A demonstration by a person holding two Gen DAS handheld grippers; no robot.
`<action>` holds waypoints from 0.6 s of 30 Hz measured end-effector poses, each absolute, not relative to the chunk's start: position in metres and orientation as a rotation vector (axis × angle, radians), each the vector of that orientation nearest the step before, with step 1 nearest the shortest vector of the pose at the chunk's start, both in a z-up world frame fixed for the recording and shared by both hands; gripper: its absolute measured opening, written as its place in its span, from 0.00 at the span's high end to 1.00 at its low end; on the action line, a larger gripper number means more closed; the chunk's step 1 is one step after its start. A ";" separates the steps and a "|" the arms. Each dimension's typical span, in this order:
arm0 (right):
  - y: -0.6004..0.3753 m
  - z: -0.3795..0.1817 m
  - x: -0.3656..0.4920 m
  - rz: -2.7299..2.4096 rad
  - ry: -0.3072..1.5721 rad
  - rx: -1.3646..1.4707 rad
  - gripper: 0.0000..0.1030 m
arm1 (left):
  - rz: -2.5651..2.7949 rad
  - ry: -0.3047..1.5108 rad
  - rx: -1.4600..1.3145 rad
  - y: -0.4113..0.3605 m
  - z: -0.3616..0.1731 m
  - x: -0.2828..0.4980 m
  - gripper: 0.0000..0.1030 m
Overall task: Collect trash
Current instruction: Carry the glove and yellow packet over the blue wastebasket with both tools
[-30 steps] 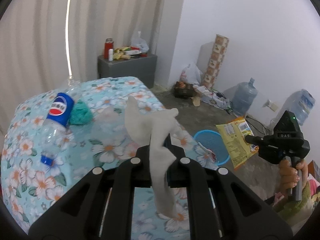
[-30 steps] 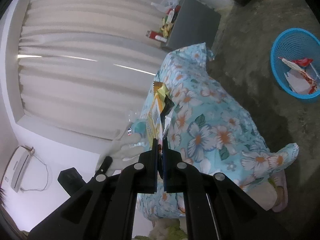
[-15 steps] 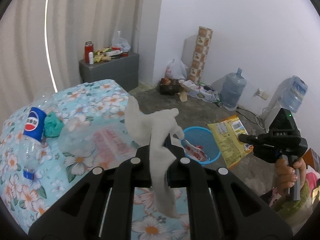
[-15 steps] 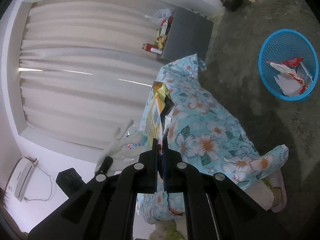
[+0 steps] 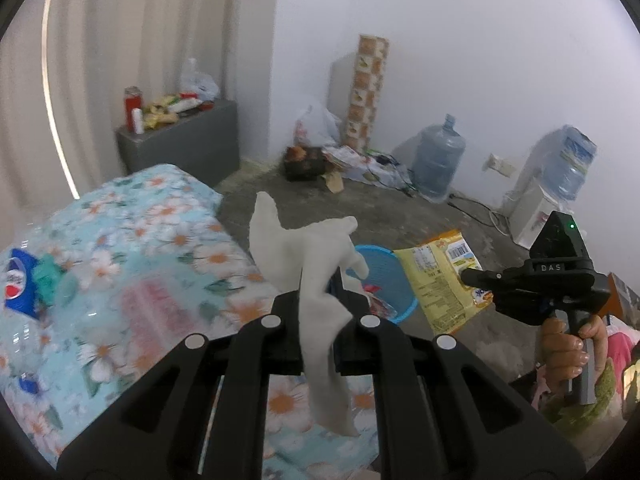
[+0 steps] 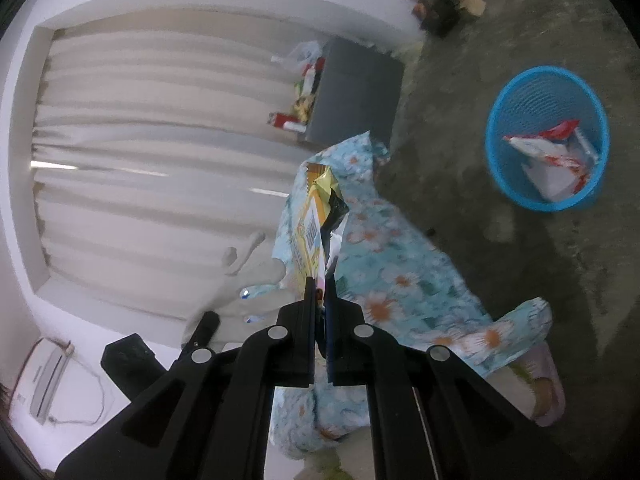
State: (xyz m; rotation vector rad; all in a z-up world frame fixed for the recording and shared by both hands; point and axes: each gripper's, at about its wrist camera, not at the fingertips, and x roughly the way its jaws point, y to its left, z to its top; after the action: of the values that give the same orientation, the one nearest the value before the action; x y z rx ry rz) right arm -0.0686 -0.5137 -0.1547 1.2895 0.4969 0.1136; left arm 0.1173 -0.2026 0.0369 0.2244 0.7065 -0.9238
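My left gripper is shut on a crumpled white tissue and holds it over the edge of the floral-covered table, near the blue basket on the floor. My right gripper is shut on a yellow snack wrapper; the wrapper also shows in the left wrist view, right of the basket. The basket holds red and white wrappers. A Pepsi bottle and a green wad lie on the table.
A grey cabinet with clutter stands by the curtain. Two water jugs, a patterned roll and bags line the far wall. A slipper lies on the concrete floor by the table.
My left gripper with the tissue has swung right, from over the table toward the basket. The right gripper with the wrapper has moved closer to the basket.
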 end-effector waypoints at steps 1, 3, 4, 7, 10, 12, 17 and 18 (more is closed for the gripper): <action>-0.520 -0.155 -0.073 0.075 0.494 1.282 0.96 | -0.941 0.724 0.227 -0.212 0.033 0.120 0.93; -0.537 -0.157 -0.085 -0.023 0.489 1.269 0.96 | -0.966 0.754 0.235 -0.228 0.027 0.125 0.93; -0.545 -0.158 -0.090 -0.074 0.487 1.261 0.96 | -0.980 0.775 0.240 -0.240 0.023 0.128 0.93; -0.566 -0.157 -0.102 -0.246 0.502 1.199 0.96 | -1.032 0.829 0.262 -0.279 0.012 0.138 0.93; -0.583 -0.158 -0.097 -0.435 0.568 1.081 0.96 | -1.071 0.873 0.293 -0.321 -0.003 0.146 0.93; -0.591 -0.162 -0.087 -0.537 0.626 1.002 0.96 | -1.095 0.896 0.334 -0.352 -0.017 0.149 0.93; -0.611 -0.183 -0.047 -0.637 0.731 0.868 0.96 | -1.100 0.971 0.450 -0.428 -0.066 0.157 0.93; -0.615 -0.190 -0.035 -0.645 0.748 0.854 0.96 | -1.103 0.989 0.468 -0.441 -0.076 0.159 0.93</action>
State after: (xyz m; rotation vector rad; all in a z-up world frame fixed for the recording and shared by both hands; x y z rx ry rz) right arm -0.0348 -0.6154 -0.1897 0.8540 0.7475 -0.6453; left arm 0.1593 -0.4408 -0.0758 0.4682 0.9893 -1.1031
